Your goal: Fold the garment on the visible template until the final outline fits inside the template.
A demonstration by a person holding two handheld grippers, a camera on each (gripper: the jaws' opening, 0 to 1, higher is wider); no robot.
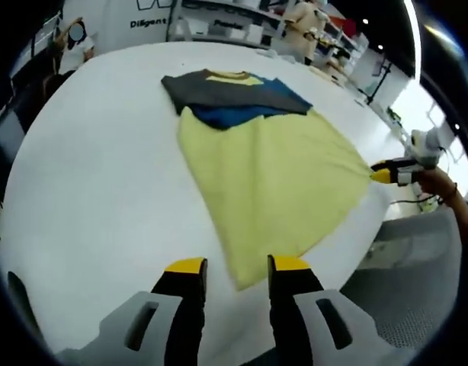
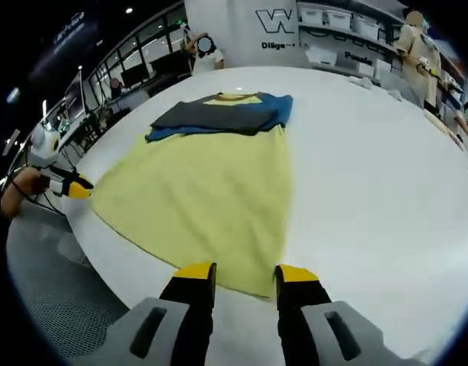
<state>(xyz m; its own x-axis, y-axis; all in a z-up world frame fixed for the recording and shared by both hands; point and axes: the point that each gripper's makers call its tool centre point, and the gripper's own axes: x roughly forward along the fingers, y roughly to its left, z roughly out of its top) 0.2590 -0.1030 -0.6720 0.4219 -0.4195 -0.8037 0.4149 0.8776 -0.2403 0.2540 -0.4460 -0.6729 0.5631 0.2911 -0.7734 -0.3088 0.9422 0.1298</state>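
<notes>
A T-shirt lies flat on the white table (image 1: 97,175). Its yellow body (image 1: 272,175) spreads toward me, and dark grey and blue sleeves (image 1: 234,95) are folded across the far collar end. My left gripper (image 1: 238,267) stands open at the near hem corner, whose tip lies between the yellow fingertips (image 1: 186,266). In the right gripper view the same shirt (image 2: 207,191) shows, and my right gripper (image 2: 245,272) is open with the other hem corner between its tips. Each gripper appears in the other's view, at a hem corner: right (image 1: 388,174), left (image 2: 72,187).
The table edge runs close to both hem corners, with grey mesh flooring (image 2: 51,290) beyond it. Shelves with white bins (image 2: 348,42) and a person (image 2: 205,52) stand past the far side. Bare white tabletop (image 2: 371,175) spreads beside the shirt.
</notes>
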